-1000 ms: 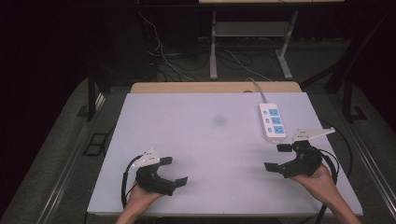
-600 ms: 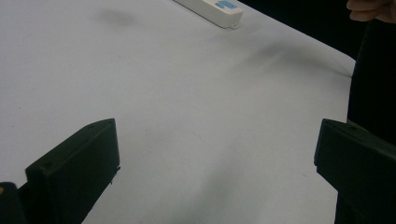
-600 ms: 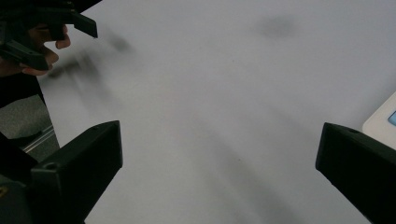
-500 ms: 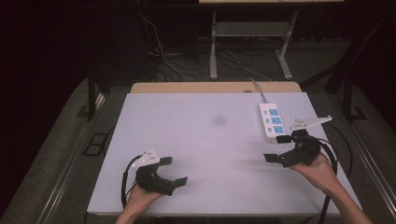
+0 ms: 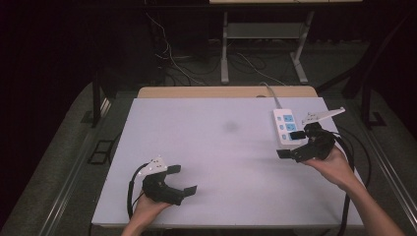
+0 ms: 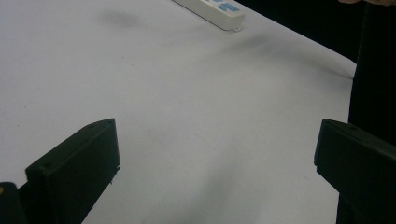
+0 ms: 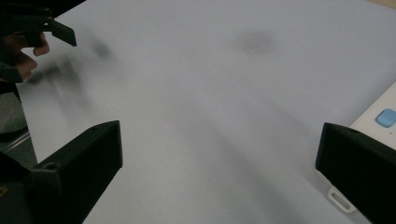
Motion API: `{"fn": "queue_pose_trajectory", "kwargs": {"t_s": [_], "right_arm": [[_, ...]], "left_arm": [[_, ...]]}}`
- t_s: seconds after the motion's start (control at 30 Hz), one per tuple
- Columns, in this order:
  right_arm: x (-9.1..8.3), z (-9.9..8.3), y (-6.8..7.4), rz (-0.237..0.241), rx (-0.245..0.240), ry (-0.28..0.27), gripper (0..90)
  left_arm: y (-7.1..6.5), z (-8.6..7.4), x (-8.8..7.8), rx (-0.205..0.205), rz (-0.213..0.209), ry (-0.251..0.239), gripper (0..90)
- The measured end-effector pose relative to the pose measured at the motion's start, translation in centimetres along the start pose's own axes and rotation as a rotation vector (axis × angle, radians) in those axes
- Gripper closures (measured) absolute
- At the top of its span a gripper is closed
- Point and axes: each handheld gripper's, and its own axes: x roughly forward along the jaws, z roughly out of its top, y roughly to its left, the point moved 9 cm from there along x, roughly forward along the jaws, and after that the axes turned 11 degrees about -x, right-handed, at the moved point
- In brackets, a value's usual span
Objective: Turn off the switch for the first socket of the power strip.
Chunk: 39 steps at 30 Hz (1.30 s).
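A white power strip with blue switches lies at the right of the white table. My right gripper hovers just beside its near end, open, with nothing between the jaws. The right gripper view has the strip's corner beside the right jaw, and the gripper stands wide open over bare table. My left gripper rests near the front left of the table, open and empty. From the left gripper, open over bare surface, the strip lies far off.
A faint dark smudge marks the table's middle. A wooden board edge runs along the back. Cables and a desk frame lie on the dark floor beyond. A black cable trails from the right gripper.
The right gripper has moved away from the front edge, up the table to the near end of the power strip. The left gripper has stayed put.
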Motion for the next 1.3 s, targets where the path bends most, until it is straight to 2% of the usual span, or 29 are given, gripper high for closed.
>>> {"fn": "queue_pose_trajectory", "kwargs": {"t_s": [0.3, 0.6, 0.97, 1.3], "right_arm": [[0.6, 0.9, -1.6, -0.008, -0.007, 0.01, 0.3], [0.4, 2.2, -3.1, -0.016, 0.003, 0.01, 0.3], [1.3, 3.1, -5.7, -0.022, 0.036, 0.033, 0.3], [1.8, 4.3, -7.5, -0.036, 0.057, 0.027, 0.3]], "left_arm": [[0.1, 0.0, 0.0, -0.002, -0.001, 0.0, 0.0], [0.1, 0.0, -0.1, -0.004, -0.001, -0.002, 0.0], [0.1, 0.0, -0.1, -0.006, 0.002, -0.002, 0.0], [0.1, 0.0, -0.1, -0.01, -0.002, -0.003, 0.0]]}}
